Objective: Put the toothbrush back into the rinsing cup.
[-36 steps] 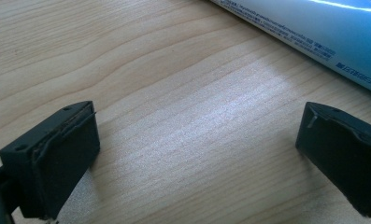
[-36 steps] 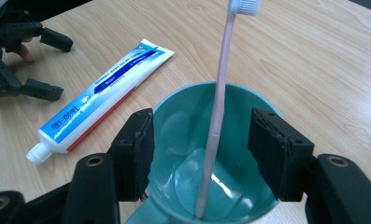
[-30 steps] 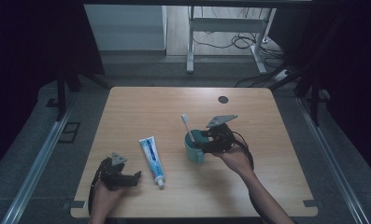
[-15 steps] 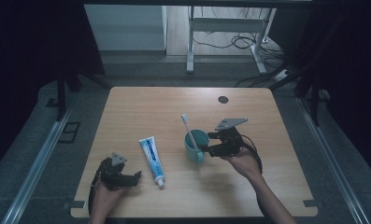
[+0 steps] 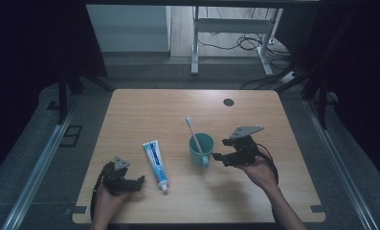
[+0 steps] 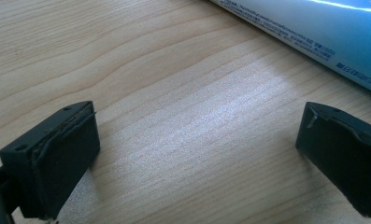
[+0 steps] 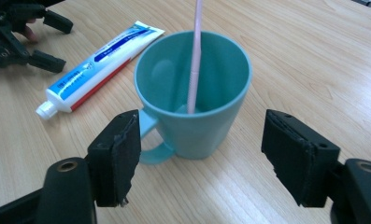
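From the high view, the teal cup [image 5: 200, 149] stands near the middle of the desk [image 5: 144, 108] with a toothbrush [image 5: 193, 133] leaning in it, and the right claw [image 5: 218, 156] sits just beside the cup's right side, apart from it. Its jaws have just been opening, with nothing between them. The step looks like a release and retreat, so the claw should slide away level and not clip the handle. The toothpaste tube [image 5: 156, 159] lies left of the cup, and the left claw [image 5: 140, 181] rests near the front edge. The far half of the desk is bare, with open room on the right.

In the left gripper view, the left claw [image 6: 197, 154] stands open over bare wood, the tube [image 6: 314, 32] lying just beyond.

In the right gripper view, the right claw [image 7: 199, 156] gapes wide, the cup [image 7: 197, 107] ahead of the pads and untouched, its handle nearest the left pad.
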Action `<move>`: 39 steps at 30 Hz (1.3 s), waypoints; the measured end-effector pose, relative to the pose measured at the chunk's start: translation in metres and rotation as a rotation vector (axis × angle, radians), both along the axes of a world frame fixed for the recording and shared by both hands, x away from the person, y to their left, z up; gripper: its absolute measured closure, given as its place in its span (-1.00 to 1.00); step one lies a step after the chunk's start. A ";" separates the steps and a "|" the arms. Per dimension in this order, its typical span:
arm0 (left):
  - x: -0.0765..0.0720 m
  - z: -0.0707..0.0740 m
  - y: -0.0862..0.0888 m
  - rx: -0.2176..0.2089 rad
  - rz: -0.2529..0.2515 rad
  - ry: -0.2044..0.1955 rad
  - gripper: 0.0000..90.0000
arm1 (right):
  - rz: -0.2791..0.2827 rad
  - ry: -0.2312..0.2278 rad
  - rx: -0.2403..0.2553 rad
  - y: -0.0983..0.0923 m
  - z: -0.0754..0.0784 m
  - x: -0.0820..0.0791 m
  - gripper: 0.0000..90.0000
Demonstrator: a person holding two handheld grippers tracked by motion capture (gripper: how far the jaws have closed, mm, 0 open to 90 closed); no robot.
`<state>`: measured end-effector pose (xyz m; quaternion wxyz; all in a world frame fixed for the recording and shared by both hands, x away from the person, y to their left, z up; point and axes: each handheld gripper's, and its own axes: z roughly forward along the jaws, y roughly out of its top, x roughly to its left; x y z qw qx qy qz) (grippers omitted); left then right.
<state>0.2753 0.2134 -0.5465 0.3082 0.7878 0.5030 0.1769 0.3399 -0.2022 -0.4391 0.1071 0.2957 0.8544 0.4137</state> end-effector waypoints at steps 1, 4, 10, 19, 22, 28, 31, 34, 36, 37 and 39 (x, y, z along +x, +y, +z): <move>0.000 0.000 0.000 0.000 0.000 0.000 -1.00 | -0.003 -0.001 -0.004 -0.001 -0.001 -0.001 -0.40; 0.000 0.000 0.001 0.005 -0.005 0.003 -1.00 | -0.006 -0.002 -0.008 -0.005 -0.003 -0.004 -0.47; 0.000 0.000 0.000 0.005 -0.004 0.002 -1.00 | -0.031 -0.009 -0.024 -0.014 -0.009 -0.008 -0.63; 0.000 0.000 -0.001 -0.001 0.007 0.001 -1.00 | -0.057 -0.002 -0.019 -0.027 -0.014 -0.016 -0.71; 0.000 0.000 0.000 0.001 0.005 0.003 -1.00 | -0.060 0.005 -0.024 -0.031 -0.018 -0.019 -0.72; 0.000 0.000 0.000 0.003 0.003 0.004 -1.00 | -0.077 0.003 -0.035 -0.039 -0.027 -0.025 -0.80; 0.000 0.000 0.000 0.003 0.003 0.004 -1.00 | -0.089 0.002 -0.035 -0.043 -0.031 -0.027 -0.81; 0.000 0.000 0.000 0.002 0.005 0.004 -1.00 | -0.102 0.001 -0.028 -0.047 -0.036 -0.030 -0.81; 0.000 0.000 0.000 0.002 0.004 0.004 -1.00 | -0.107 -0.001 -0.026 -0.049 -0.039 -0.032 -0.81; -0.001 0.000 0.000 0.003 0.005 0.003 -1.00 | -0.111 -0.003 -0.022 -0.050 -0.041 -0.033 -0.81; -0.001 0.000 -0.001 0.004 0.006 0.003 -1.00 | -0.117 -0.007 -0.021 -0.052 -0.044 -0.035 -0.81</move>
